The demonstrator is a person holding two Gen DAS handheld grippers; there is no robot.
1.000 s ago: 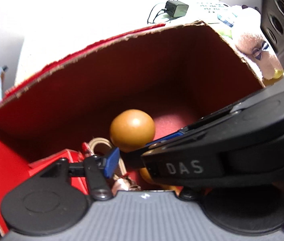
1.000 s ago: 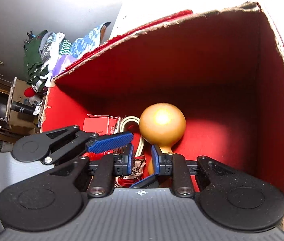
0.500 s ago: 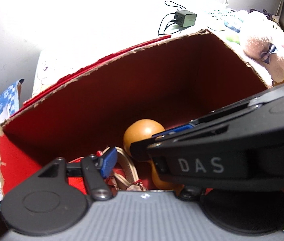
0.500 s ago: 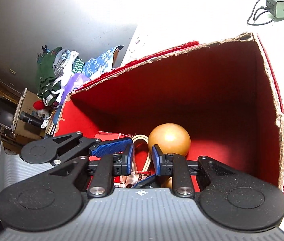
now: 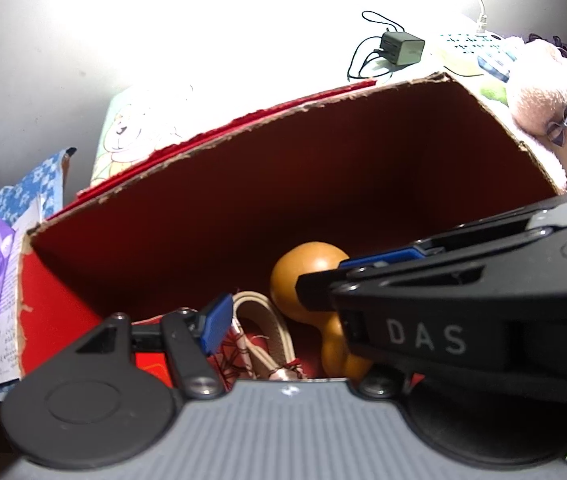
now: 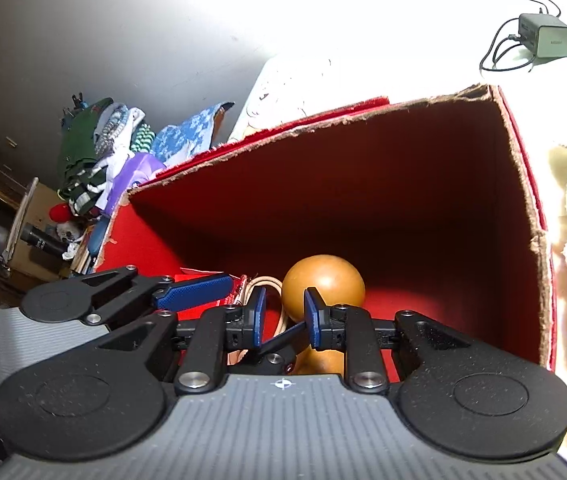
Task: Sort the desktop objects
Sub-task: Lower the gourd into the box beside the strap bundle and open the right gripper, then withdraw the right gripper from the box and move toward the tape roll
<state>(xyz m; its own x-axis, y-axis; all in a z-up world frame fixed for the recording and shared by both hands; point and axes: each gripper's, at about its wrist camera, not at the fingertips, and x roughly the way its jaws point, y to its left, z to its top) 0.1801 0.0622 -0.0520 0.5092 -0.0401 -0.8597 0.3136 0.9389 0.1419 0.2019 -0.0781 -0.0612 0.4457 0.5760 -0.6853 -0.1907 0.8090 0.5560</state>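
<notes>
The brown gourd lies inside the red cardboard box, just past the right tool. That tool's blue pads sit a little apart and pinch nothing. The left tool reaches in beside it; its pads look spread wide in its own view (one pad is hidden behind the right tool). A cream strap and a small red packet lie next to the gourd. A pink plush toy sits outside the box, near a charger.
</notes>
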